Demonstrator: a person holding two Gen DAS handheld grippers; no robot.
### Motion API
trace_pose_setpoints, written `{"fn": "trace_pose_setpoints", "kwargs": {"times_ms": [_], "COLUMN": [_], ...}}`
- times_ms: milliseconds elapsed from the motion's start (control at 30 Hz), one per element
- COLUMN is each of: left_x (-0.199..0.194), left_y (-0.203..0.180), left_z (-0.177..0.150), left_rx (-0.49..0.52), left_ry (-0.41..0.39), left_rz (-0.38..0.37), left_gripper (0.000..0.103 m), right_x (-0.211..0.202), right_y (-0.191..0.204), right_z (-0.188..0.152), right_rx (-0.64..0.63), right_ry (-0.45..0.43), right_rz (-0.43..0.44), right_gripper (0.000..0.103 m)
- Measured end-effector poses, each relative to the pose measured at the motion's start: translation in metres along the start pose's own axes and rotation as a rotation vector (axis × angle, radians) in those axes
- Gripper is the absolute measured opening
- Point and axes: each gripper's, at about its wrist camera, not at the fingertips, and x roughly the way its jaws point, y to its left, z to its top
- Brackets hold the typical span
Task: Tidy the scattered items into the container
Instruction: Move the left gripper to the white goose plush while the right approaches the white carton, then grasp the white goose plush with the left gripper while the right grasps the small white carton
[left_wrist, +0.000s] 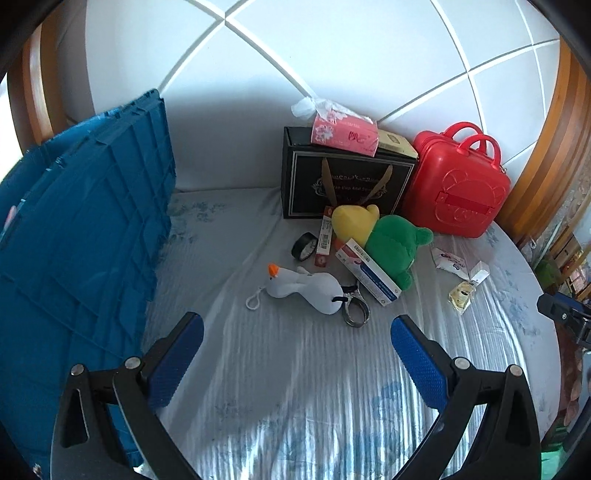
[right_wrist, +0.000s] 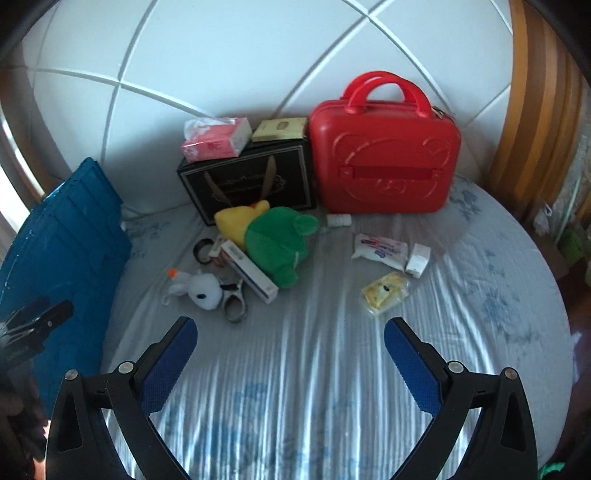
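Listing what lies on the bed sheet (right_wrist: 295, 350), taking the red case (right_wrist: 384, 155) as my landmark. Blue crate (left_wrist: 81, 236): ribbed plastic container, standing at the far left of the bed, well apart from the red case. Scattered items, in front of the case and toward the crate: green and yellow plush (right_wrist: 275, 240), lying partly over a long white box (right_wrist: 249, 271); white plush duck (left_wrist: 306, 284) with orange beak, touching a metal clip (right_wrist: 234, 302); black tape roll (left_wrist: 304, 246). Directly before the case: small white bottle (right_wrist: 338, 220), white wipes packet (right_wrist: 380, 251), small white carton (right_wrist: 417, 260), yellow sachet (right_wrist: 386, 293). Just beside the case, on its crate side: black gift box (right_wrist: 251, 181), carrying a pink tissue pack (right_wrist: 216, 140). My left gripper (left_wrist: 297, 339) is spread wide and empty, the duck just beyond its tips. My right gripper (right_wrist: 291, 341) is likewise spread and empty, the sachet nearest its right finger.
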Motion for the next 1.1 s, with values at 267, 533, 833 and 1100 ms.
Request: {"fn": "trace_pose_setpoints", "kwargs": {"times_ms": [267, 533, 833, 1100], "left_x": [0.068, 0.151, 0.247, 0.274], "left_y": [-0.027, -0.036, -0.015, -0.032], "left_z": [0.002, -0.001, -0.007, 0.004], "left_rx": [0.004, -0.072, -0.276, -0.246], "left_ry": [0.044, 0.087, 0.114, 0.09], "left_rz": [0.032, 0.065, 0.061, 0.055], "left_gripper": [0.103, 0.103, 0.097, 0.083], "right_x": [0.044, 0.097, 0.171, 0.211], "right_y": [-0.058, -0.108, -0.153, -0.174], "right_z": [-0.004, -0.006, -0.015, -0.007], "right_rx": [0.015, 0.037, 0.068, 0.106], "right_ry": [0.039, 0.071, 0.109, 0.086], "right_rz": [-0.045, -0.099, -0.146, -0.156], "right_gripper": [0.103, 0.103, 0.103, 0.103]}}
